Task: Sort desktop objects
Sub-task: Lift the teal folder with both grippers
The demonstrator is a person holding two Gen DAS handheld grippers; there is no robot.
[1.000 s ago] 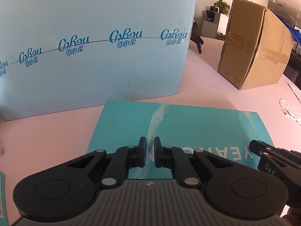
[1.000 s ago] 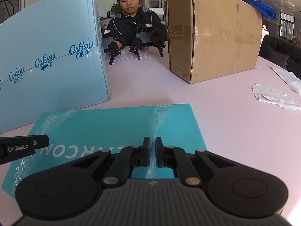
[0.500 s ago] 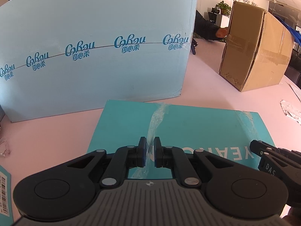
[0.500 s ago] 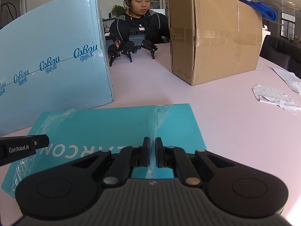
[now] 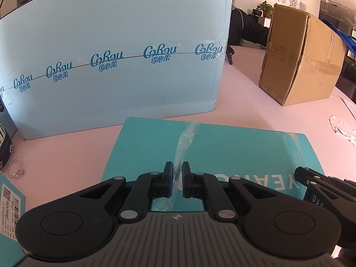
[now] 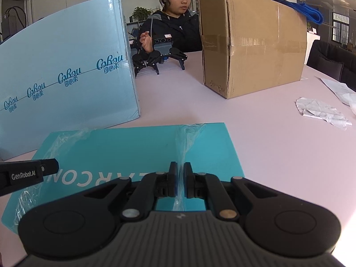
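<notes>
Left gripper [image 5: 176,183]: jaws narrow, empty, over teal box [image 5: 222,149].
Right gripper [image 6: 180,182]: likewise.
Change: views drifted slightly; box unmoved on table [image 6: 278,146], sorting stage unclear.

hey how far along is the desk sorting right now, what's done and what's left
Done: nothing visibly sorted yet. In hand: the left gripper and right gripper are each nearly closed around a strip of clear tape on the flat teal box, which seems gripped at both spots. Left: the crumpled paper and the small string still lie loose on the pink table.
</notes>
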